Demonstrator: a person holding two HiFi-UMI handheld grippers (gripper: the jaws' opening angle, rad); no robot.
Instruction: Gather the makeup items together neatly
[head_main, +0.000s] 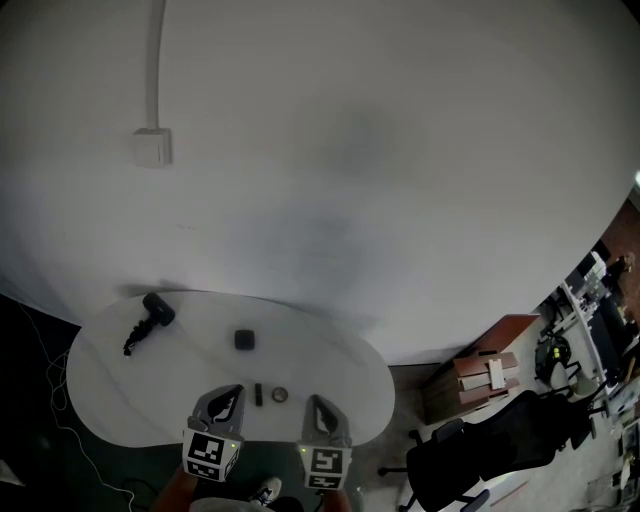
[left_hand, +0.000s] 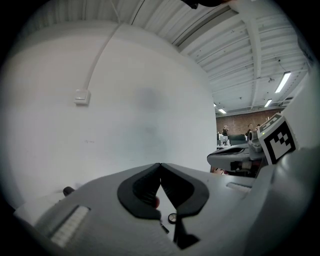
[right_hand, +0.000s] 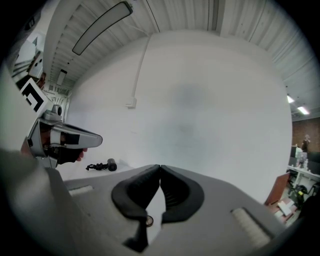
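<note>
Where I am holding the rig: both grippers hang above the near edge of the surface (head_main: 330, 360), side by side, pointing toward the far wall (head_main: 350, 150)
left gripper (left_hand: 160, 167): jaws closed tip to tip, nothing pinched; through the gap under the tips I see pale surface, a small round thing and a reddish spot I cannot identify
right gripper (right_hand: 160, 167): jaws pressed together and empty; a small ring shape shows low in the gap below the tips
dark stick (head_main: 258, 394): lying on the surface between the two grippers, just left of the round pot
round pot (head_main: 280, 395): small, near the front edge, just beside the stick but apart from it
black compact (head_main: 245, 340): a small square, alone toward the middle of the surface, farther in than the stick and pot
black corded tool (head_main: 150, 318): at the far left of the surface, well apart from the other items, its cord trailing toward the near left
surface: white with a rounded outline, mostly bare around the four items
wall: plain white, with a small box (head_main: 153, 147) and a conduit running up from it
right of the surface: a wooden cabinet (head_main: 480, 375) and a black office chair (head_main: 490, 445) on the floor
</note>
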